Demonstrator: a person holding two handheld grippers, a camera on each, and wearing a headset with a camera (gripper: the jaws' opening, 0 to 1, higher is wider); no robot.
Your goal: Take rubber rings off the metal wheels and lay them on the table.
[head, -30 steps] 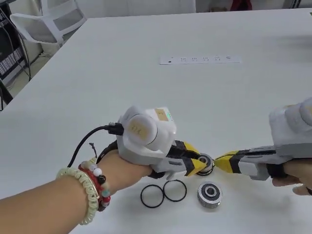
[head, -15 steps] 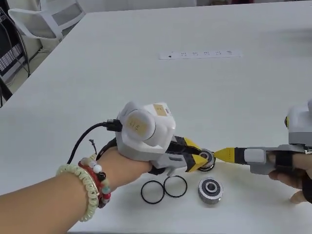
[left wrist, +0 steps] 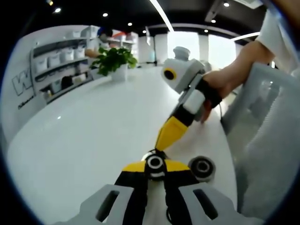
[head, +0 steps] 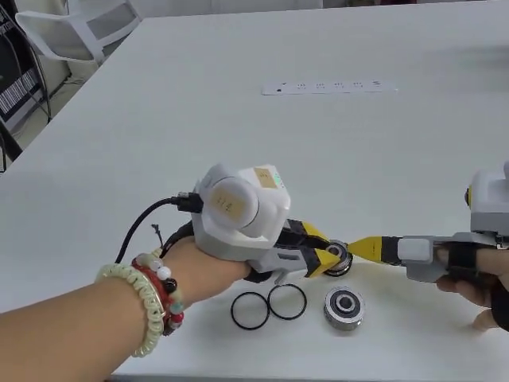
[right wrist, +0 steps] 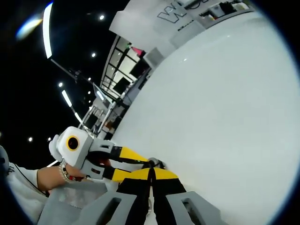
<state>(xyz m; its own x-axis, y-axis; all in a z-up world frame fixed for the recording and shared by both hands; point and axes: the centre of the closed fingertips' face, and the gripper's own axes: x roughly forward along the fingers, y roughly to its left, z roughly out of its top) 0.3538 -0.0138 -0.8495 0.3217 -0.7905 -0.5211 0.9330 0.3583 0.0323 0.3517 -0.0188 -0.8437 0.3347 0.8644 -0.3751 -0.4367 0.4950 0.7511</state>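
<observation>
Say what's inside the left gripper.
The left gripper clamps a metal wheel, the right gripper's tip against it. Its jaws cover the rim, hiding any rubber ring.

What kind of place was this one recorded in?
Probably an office or meeting room rather than a workshop. There is a big white table with a power strip on it and a white mesh chair beside it. The left gripper view shows wall shelves and a potted plant.

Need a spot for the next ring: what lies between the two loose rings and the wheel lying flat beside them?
Nothing: the head view shows bare table between the rubber rings and the loose wheel.
</observation>
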